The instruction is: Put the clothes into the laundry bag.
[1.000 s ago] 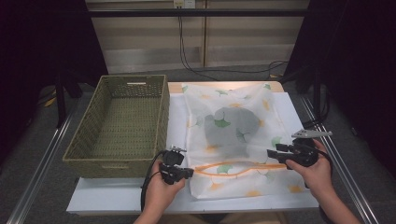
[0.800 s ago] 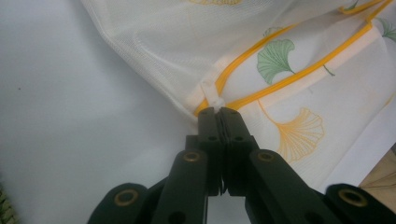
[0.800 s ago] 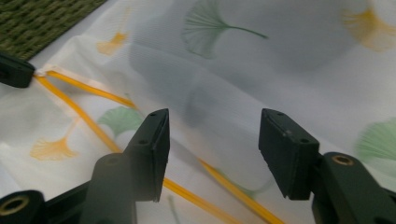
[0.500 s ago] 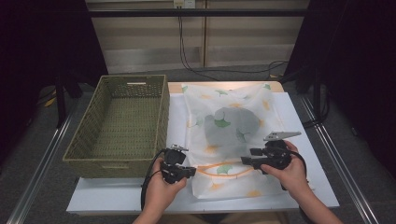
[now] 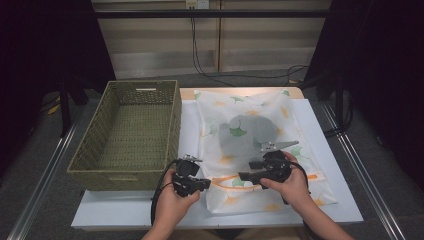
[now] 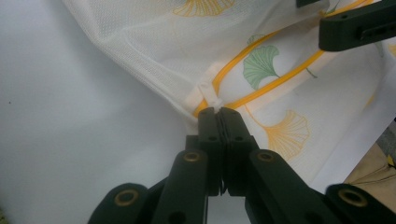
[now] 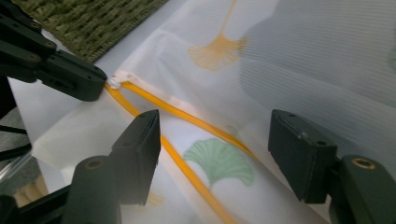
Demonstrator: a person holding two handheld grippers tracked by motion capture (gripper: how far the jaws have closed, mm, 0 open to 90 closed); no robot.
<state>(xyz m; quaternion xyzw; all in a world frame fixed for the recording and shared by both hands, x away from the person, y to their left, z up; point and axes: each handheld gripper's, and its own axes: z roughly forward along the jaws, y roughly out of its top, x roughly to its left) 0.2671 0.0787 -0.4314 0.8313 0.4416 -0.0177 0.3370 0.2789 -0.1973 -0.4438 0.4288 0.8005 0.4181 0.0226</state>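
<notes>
- The work in hand looks like the zip step on a white mesh laundry bag (image 5: 250, 145) printed with ginkgo leaves; it lies flat across the centre and lower right of the high view, on the white table (image 5: 330, 200).
- The left gripper (image 6: 219, 112) has its jaws pressed together on the near end of the orange zipper (image 6: 261, 88), right at the small white zipper tab (image 6: 208, 93). In the high view it sits at lower centre, at the bag's lower left edge.
- The right gripper (image 7: 212, 149) is spread wide, hovering over the zipper line with a green leaf print between its jaws; it grips nothing.
- The two orange tracks part from each other past the tab, so the zipper seems open at this stretch. I judge that the next move calls for the right gripper to come down and pinch the mesh or a zipper track, giving tension against the left one's hold.
- A grey garment (image 5: 245, 132) shows as a dim shape through the mesh near the middle of the high view; what kind it is cannot be made out.
- The woven basket (image 5: 130, 130) stands at centre left, just beside the bag.
- Whether the left jaws hold the slider's pull or only fabric is hard to tell; the jaws cover that spot.
</notes>
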